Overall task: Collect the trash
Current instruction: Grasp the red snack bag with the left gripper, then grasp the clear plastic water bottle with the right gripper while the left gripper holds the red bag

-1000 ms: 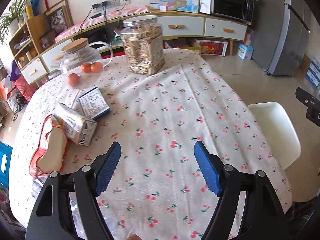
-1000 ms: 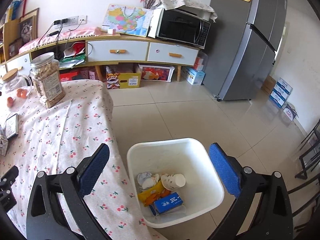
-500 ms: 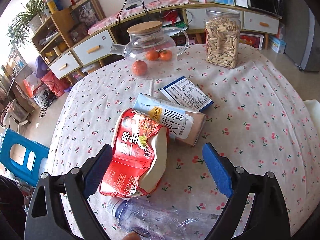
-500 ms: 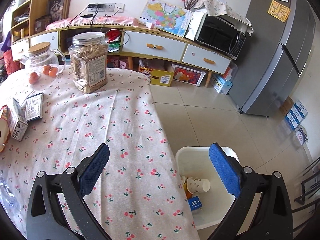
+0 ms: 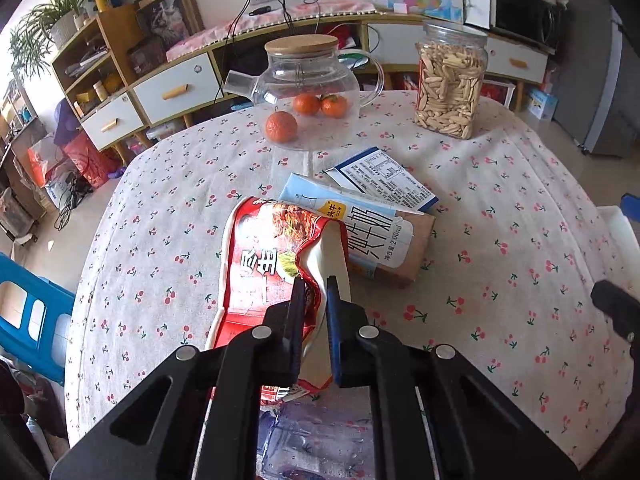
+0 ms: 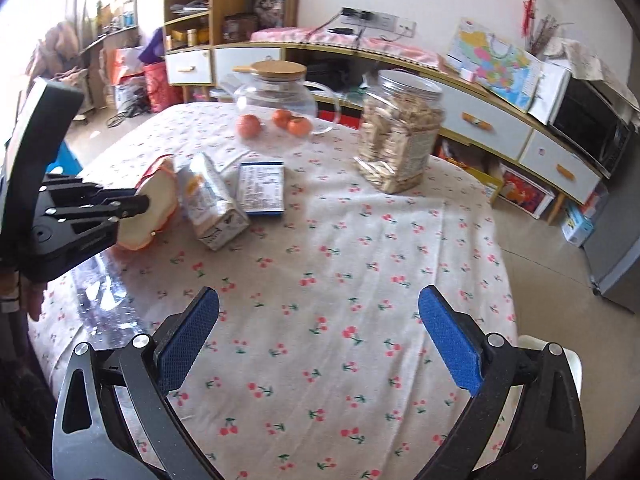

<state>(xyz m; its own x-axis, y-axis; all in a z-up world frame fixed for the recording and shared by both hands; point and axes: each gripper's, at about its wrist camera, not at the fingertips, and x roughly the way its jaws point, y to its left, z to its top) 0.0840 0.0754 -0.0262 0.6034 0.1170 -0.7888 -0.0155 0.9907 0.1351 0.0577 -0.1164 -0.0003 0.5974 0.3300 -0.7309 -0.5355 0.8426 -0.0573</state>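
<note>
A torn red snack bag (image 5: 256, 264) lies on the cherry-print tablecloth. My left gripper (image 5: 314, 284) has its jaws closing on the bag's ragged inner edge, and the pads pinch it. Against the bag lies a light blue milk carton (image 5: 372, 236), with a flat blue-and-white box (image 5: 380, 180) behind it. A crushed clear plastic bottle (image 5: 312, 440) lies under the left gripper. In the right wrist view my right gripper (image 6: 318, 312) hangs open over bare cloth, to the right of the bag (image 6: 148, 220), carton (image 6: 212, 204) and left gripper (image 6: 140, 202).
At the back of the table stand a glass teapot (image 5: 304, 76) with oranges by it and a jar (image 5: 450, 84) of snacks. A white bin rim (image 6: 560, 356) shows past the right table edge. A blue stool (image 5: 28, 312) is on the left.
The left gripper swung left over the trash pile and went from wide open to shut on the red bag. The right gripper swung left from the bin to over the table.
</note>
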